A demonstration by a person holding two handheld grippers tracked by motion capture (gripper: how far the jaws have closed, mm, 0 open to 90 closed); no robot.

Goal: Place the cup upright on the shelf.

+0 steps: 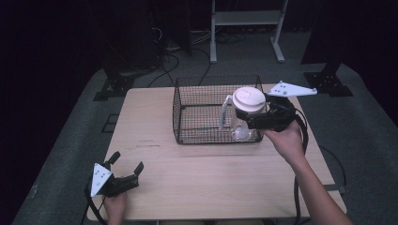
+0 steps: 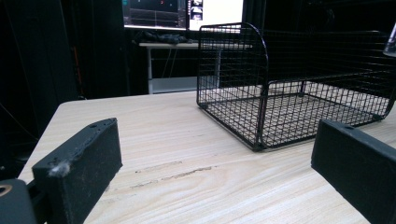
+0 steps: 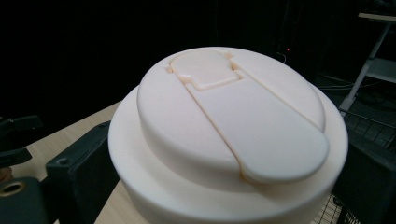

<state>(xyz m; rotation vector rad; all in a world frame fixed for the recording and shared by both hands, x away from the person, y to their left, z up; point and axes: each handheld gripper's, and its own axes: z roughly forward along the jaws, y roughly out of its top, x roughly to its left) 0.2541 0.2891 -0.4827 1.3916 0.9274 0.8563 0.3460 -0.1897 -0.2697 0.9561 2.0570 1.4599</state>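
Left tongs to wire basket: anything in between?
Nothing. In the left gripper view, bare wooden table runs from the open left tongs to the wire basket; the high view agrees.

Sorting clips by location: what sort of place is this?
Probably a lab or recording studio, not a home: black curtains surround the light wooden table, cables trail over grey carpet, and lit monitors sit on a white-framed desk behind.

A white lid point(image 3: 229, 140) sits between 2 black jaws above the table point(image 3: 70, 135).
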